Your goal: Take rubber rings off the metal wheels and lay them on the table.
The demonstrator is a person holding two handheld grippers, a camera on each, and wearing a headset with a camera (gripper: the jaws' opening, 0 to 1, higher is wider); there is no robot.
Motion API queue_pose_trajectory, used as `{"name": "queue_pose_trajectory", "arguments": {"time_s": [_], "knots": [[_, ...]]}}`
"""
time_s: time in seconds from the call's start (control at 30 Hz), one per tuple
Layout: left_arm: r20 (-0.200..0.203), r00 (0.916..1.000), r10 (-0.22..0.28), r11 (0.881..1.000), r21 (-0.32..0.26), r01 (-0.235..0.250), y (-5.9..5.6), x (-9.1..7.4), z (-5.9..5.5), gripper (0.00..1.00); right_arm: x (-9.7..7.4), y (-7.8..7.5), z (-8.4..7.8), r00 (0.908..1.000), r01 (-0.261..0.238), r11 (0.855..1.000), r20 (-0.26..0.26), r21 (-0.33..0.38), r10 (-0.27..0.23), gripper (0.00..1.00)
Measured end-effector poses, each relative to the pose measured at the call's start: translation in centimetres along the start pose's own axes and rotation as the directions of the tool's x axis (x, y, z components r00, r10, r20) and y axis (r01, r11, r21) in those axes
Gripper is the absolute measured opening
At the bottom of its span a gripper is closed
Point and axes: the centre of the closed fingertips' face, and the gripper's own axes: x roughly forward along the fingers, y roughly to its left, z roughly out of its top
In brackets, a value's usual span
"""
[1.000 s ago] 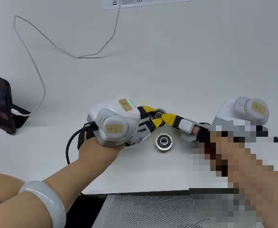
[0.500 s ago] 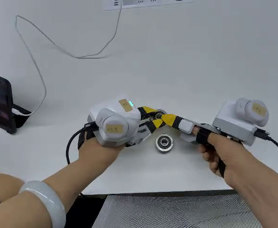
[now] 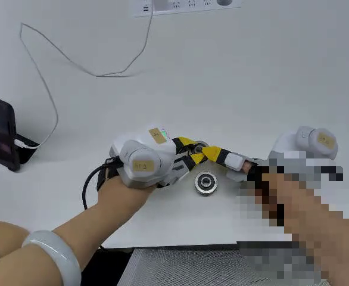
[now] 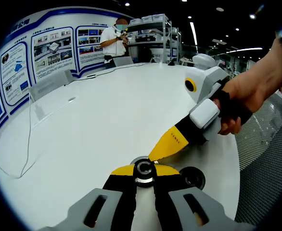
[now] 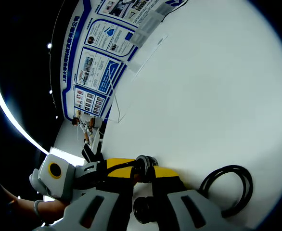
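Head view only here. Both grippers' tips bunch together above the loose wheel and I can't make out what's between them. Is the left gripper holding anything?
Observer: Yes. In the left gripper view the left gripper is shut on a metal wheel, and the wheel's hub faces the camera.
Operator: Where's the right one relative to that wheel?
Observer: The right gripper comes in from the upper right of that view. Its yellow tip appears to touch the wheel's rim. I can't tell whether it is open or shut.
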Motion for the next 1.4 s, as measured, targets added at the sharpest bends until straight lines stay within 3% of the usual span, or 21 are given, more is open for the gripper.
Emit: {"name": "queue_pose_trajectory", "arguments": {"time_s": [0.27,0.47,0.73,0.9,1.1,1.27,1.4], "knots": [[0.0,1.0,0.0,1.0,-0.001,0.0,-0.01,-0.02,-0.01,0.13,0.31,-0.39,-0.1,1.0,0.006,1.0,-0.004,-0.015,-0.006,0.13],[0.0,1.0,-0.001,1.0,0.0,0.001,-0.01,0.0,-0.02,0.13,-0.12,-0.55,0.22,0.9997,0.023,0.998,0.001,-0.066,-0.023,0.03],[0.002,1.0,-0.001,1.0,-0.003,0.001,0.06,0.05,-0.08,0.13,0.49,-0.83,0.15,0.9992,0.035,0.995,-0.015,-0.093,-0.036,0.07],[0.003,1.0,-0.001,1.0,-0.004,0.001,0.06,0.02,-0.09,0.13,0.47,-0.85,0.18,0.9975,0.058,0.981,-0.029,-0.184,-0.064,0.06],[0.003,1.0,-0.001,1.0,-0.004,0.001,0.03,0.0,-0.04,0.13,0.57,-0.91,0.27,0.9947,0.086,0.965,-0.033,-0.247,-0.097,0.05],[0.004,1.0,-0.002,1.0,-0.003,0.002,0.01,0.01,-0.05,0.13,0.57,-0.94,0.36,0.9897,0.113,0.939,-0.046,-0.325,-0.135,0.05],[0.004,1.0,-0.002,1.0,-0.003,0.002,0.01,0.01,-0.05,0.13,0.3,-0.81,0.57,0.988,0.126,0.928,-0.041,-0.351,-0.149,0.03]]}}
